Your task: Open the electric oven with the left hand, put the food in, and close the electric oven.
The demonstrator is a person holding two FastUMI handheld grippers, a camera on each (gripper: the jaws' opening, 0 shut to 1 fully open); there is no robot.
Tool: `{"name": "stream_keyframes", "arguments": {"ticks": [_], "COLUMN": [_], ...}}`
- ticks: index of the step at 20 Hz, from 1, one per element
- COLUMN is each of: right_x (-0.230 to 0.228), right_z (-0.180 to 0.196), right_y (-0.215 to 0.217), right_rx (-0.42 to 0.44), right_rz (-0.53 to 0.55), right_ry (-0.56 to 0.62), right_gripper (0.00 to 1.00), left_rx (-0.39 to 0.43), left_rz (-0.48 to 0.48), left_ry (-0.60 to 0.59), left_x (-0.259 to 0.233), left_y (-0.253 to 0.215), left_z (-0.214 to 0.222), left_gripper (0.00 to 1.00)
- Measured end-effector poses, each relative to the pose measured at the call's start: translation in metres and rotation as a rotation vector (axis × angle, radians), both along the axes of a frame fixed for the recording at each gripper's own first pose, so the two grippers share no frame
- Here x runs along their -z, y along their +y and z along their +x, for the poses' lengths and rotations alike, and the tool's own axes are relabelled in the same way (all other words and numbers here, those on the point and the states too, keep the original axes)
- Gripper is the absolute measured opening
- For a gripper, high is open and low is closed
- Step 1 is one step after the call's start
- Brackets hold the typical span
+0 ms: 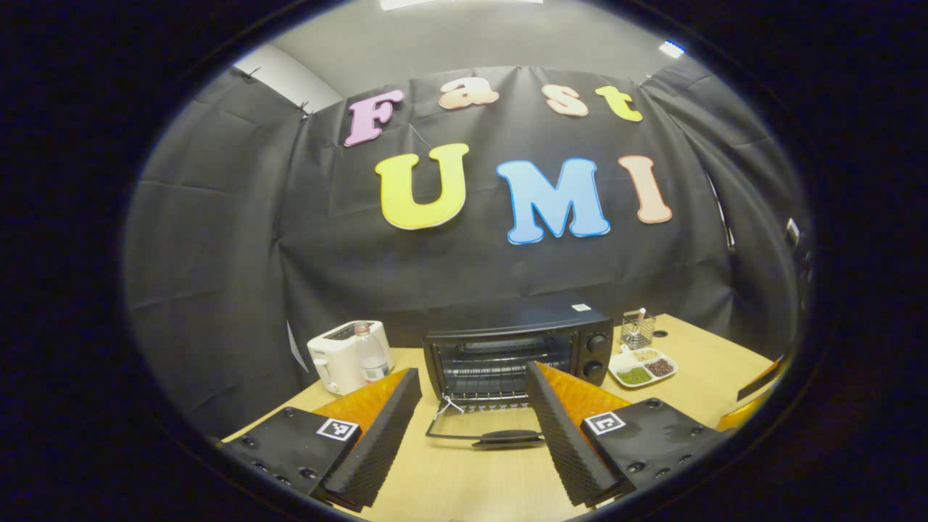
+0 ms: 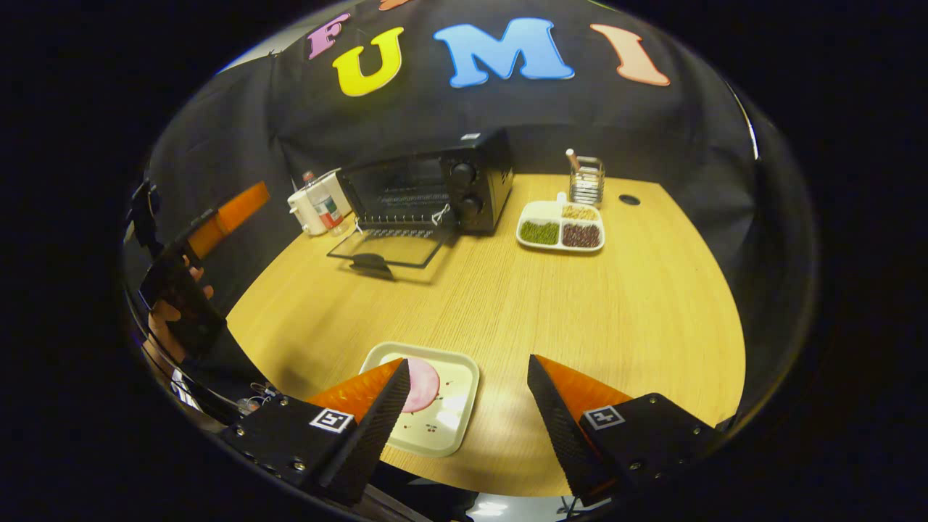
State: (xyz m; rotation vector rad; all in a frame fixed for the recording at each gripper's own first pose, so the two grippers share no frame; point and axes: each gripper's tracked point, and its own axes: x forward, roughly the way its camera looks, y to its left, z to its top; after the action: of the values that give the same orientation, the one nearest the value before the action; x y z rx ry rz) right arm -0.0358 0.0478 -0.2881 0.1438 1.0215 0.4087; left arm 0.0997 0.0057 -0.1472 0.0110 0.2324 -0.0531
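black electric oven (image 1: 518, 348) at back of wood surface (image 2: 580, 312), long axis l-r, door (image 2: 388, 249) dropped flat toward front, wire rack inside, 2 knobs on its rt end. small label on top, unreadable. left gripper (image 1: 473, 428) fingers spread, empty. right gripper (image 2: 464, 413) released over pink food (image 2: 422, 384) on cream tray (image 2: 453, 420).

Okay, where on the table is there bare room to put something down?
The broad stretch of table between the food tray and the divided dish is bare. It is crowded at the back: oven with its door folded down, toaster, bottle, cup holder.
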Motion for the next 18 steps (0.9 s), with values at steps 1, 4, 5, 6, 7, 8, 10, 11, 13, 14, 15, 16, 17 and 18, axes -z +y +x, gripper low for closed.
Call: {"name": "stream_keyframes", "arguments": {"ticks": [1,4,5,6,7,8,10,11,13,14,15,16,17,18], "right_x": [0.01,0.04,0.047,0.051,0.06,0.066,0.075,0.078,0.08,0.081,0.081,0.081,0.081,0.082], "right_z": [-0.005,-0.019,-0.023,-0.028,-0.032,-0.036,-0.039,-0.038,-0.034,-0.033,-0.033,-0.033,-0.033,-0.034], "right_y": [0.005,0.014,0.014,0.014,0.016,0.017,0.017,0.017,0.019,0.02,0.02,0.02,0.021,0.021], "right_rx": [-0.014,-0.057,-0.068,-0.077,-0.087,-0.098,-0.116,-0.112,-0.095,-0.089,-0.09,-0.101,-0.12,-0.147], "right_rz": [0.006,0.026,0.033,0.039,0.036,0.038,0.033,0.024,0.036,0.042,0.04,0.029,0.01,-0.016], "right_ry": [0.04,0.163,0.208,0.25,0.288,0.318,0.355,0.362,0.378,0.395,0.412,0.424,0.426,0.425], "right_gripper": [0.99,0.97,0.91,0.88,0.88,0.88,0.79,0.72,0.47,0.46,0.46,0.46,0.46,0.46], "left_rx": [-0.011,-0.034,-0.042,-0.049,-0.057,-0.063,-0.079,-0.088,-0.107,-0.114,-0.119,-0.126,-0.13,-0.132], "left_rz": [0.002,0.022,0.031,0.041,0.05,0.055,0.058,0.057,0.054,0.051,0.048,0.046,0.042,0.038], "left_ry": [-0.015,-0.054,-0.067,-0.077,-0.082,-0.086,-0.084,-0.078,-0.07,-0.067,-0.064,-0.063,-0.06,-0.057], "left_x": [-0.008,-0.031,-0.036,-0.04,-0.043,-0.044,-0.043,-0.04,-0.037,-0.036,-0.035,-0.034,-0.031,-0.03], "left_y": [0.006,0.022,0.027,0.031,0.034,0.037,0.042,0.045,0.05,0.052,0.054,0.056,0.056,0.056], "left_z": [-0.003,-0.01,-0.013,-0.016,-0.018,-0.02,-0.023,-0.026,-0.028,-0.03,-0.029,-0.028,-0.027,-0.026], "left_gripper": [0.98,0.97,1.0,1.0,1.0,1.0,1.0,0.91,1.0,1.0,1.0,1.0,1.0,1.0]}}
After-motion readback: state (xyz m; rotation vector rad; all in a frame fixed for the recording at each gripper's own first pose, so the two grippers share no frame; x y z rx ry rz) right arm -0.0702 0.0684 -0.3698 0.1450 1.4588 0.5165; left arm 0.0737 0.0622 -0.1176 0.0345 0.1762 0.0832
